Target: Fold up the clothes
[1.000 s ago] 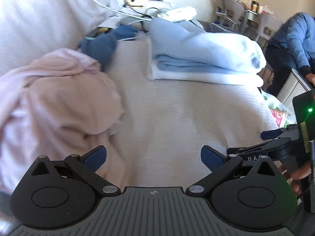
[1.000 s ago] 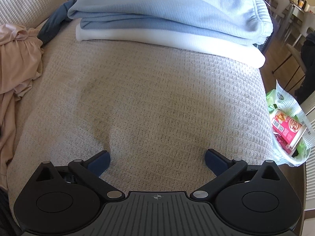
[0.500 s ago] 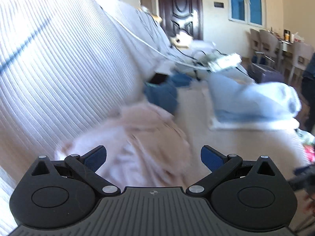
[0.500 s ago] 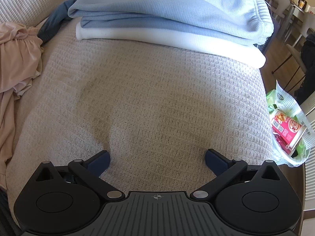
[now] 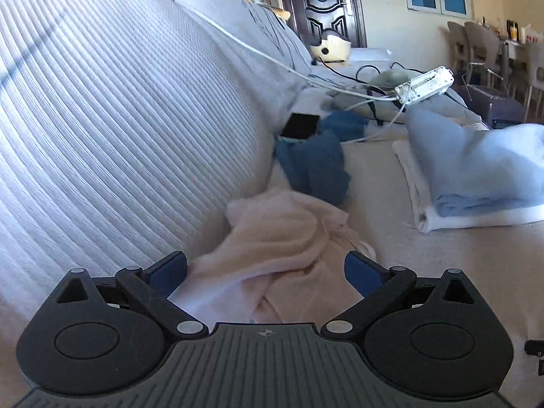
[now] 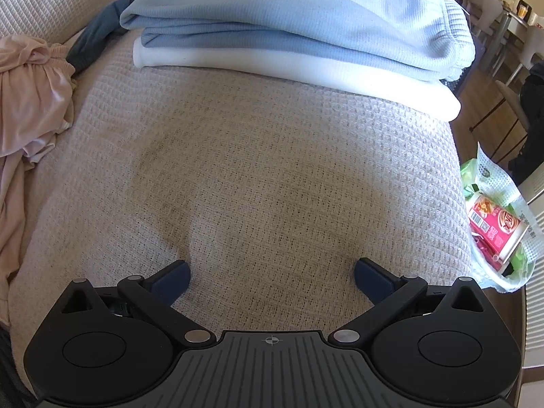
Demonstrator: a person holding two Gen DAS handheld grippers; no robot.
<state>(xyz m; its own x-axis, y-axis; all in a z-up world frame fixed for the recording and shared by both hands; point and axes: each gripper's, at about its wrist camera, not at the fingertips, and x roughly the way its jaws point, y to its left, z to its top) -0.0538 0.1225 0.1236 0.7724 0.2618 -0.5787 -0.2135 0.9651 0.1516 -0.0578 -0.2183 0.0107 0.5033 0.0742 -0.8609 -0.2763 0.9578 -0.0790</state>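
I am holding the left gripper (image 5: 265,268) with jaws spread wide and empty, pointing at the crumpled pale-pink soft garment (image 5: 282,238). It is lying heaped on the beige waffle-weave sofa seat (image 6: 272,176), against the ribbed white backrest (image 5: 119,119), directly ahead at 12 o'clock, its near folds reaching in between the jaws. Its bulk is running roughly from 6 to 12 o'clock. The right gripper (image 6: 272,272) is resting open over bare seat, gripping nothing; there the pink garment is sitting well off at 9 to 10 o'clock. Judgement: left hand is nearer and should take the first pinch. The folded light-blue and white stack (image 6: 306,34) is sitting at 12 o'clock of the right gripper.
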